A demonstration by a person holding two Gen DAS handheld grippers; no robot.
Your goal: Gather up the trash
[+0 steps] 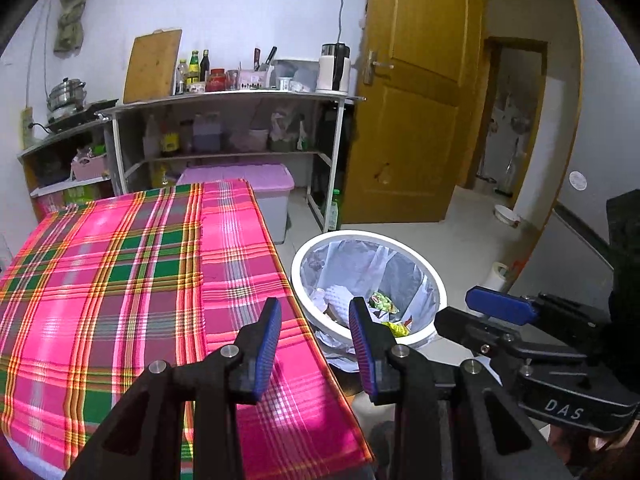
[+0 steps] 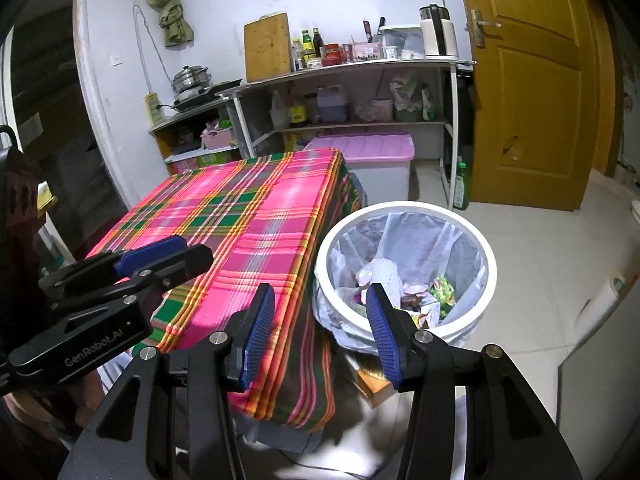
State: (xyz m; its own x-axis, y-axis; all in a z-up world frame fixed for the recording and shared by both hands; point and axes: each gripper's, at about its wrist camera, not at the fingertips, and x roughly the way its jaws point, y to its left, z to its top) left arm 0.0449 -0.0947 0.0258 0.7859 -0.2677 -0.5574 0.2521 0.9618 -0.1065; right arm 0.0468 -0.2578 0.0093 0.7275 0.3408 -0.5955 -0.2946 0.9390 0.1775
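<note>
Trash bin (image 2: 404, 216): white-rimmed, bag-lined, on the floor just beside the plaid-covered table (image 1: 120, 280); wrappers and paper (image 2: 420, 296) already lie inside it. Left gripper (image 1: 316, 316) and right gripper (image 2: 320, 304): both released, jaws apart, nothing between them, poised near the bin. Risk, as a judgement: a low pass could catch the loose liner and tip the bin. The right wrist view alone shows the cloth's hanging edge; the left shows the open doorway (image 1: 512, 120).

Woven plaid cloth (image 1: 120, 280), glossy white plastic bin (image 2: 490, 256) with thin translucent liner (image 2: 460, 240), varnished wooden door (image 1: 420, 120)
</note>
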